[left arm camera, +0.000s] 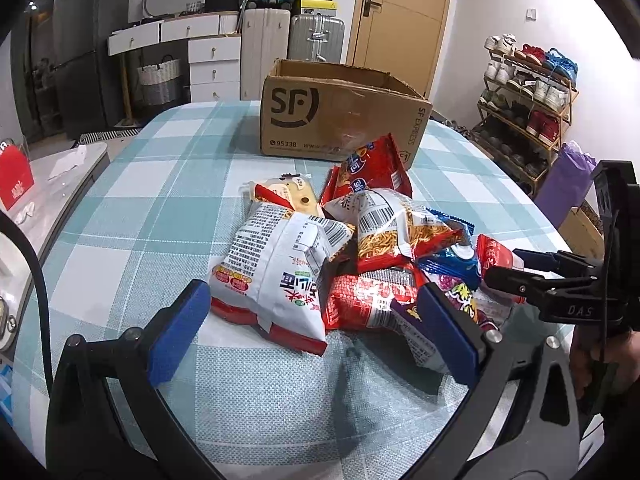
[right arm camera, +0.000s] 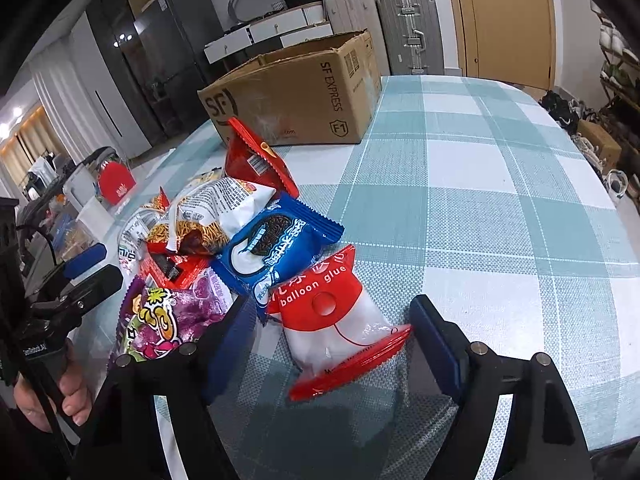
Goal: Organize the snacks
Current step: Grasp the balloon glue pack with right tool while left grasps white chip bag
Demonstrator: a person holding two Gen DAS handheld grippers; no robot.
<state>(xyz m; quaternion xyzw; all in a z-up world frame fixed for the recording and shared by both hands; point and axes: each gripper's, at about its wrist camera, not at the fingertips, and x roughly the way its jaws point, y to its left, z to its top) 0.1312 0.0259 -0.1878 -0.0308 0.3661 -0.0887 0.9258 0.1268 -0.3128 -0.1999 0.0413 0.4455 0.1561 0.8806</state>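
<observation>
The left wrist view looks steeply down along its fingers from close above the snack pile (left arm camera: 360, 256), facing the cardboard box (left arm camera: 340, 116) at upper centre. The right wrist view sits equally near, further right, with the box (right arm camera: 296, 96) upper left. Both share pile, box and checked tablecloth (right arm camera: 500, 200).

Right gripper (right arm camera: 332, 336) low over checked tablecloth (right arm camera: 480, 208), jaws apart either side of red-and-white balloon glue packet (right arm camera: 340, 328), pads not pressing it. Blue cookie packet (right arm camera: 272, 252) touching its far end; cardboard box (right arm camera: 296, 96) behind, open-topped.
</observation>
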